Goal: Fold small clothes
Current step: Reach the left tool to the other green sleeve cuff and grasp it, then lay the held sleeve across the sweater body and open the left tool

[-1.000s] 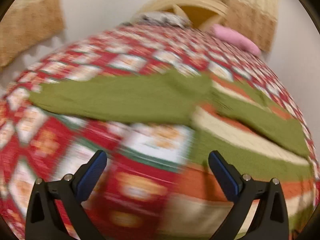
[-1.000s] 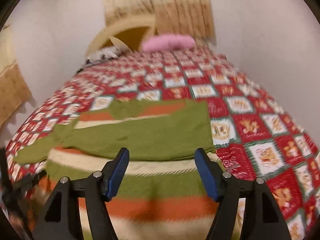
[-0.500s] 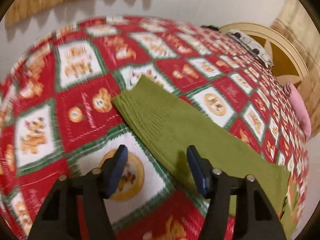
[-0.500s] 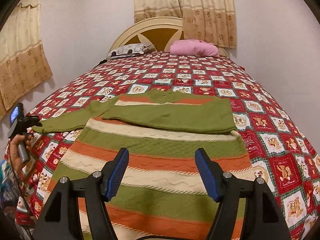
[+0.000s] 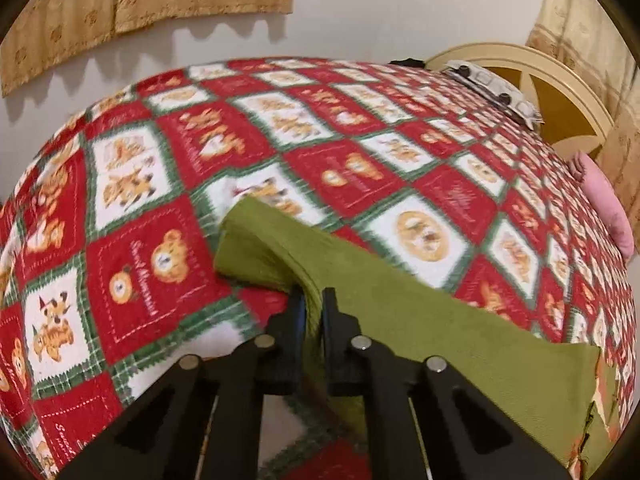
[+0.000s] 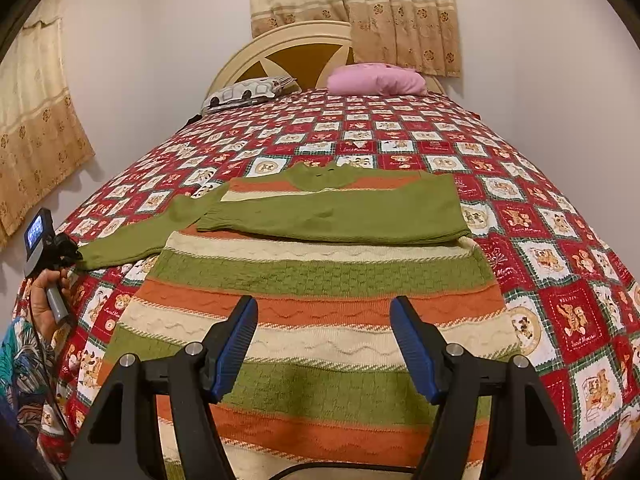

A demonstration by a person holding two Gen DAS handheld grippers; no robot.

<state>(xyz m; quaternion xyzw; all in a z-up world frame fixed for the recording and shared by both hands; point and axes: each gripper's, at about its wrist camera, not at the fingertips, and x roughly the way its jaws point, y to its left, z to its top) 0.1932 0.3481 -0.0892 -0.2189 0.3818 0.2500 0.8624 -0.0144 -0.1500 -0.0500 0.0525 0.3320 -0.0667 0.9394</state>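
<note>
Clenched left jaws pinch the green sleeve (image 5: 360, 300) near its cuff; right jaws gape over the sweater's hem.

Having just closed, my left gripper (image 5: 314, 308) tilts down at the bedspread (image 5: 160, 248). My right gripper (image 6: 324, 344) hovers over the striped sweater (image 6: 320, 280), whose other sleeve lies folded across its chest. Pink pillow (image 6: 376, 80) and patterned pillow (image 6: 248, 90) sit well beyond, by the headboard (image 6: 288, 48).

Both wrist views downward over bedspread (image 6: 520, 208)

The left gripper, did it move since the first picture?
Yes. The left gripper went sideways along the green sleeve to its cuff, away from the striped body; its jaws have just been closing and pinch it.
</note>
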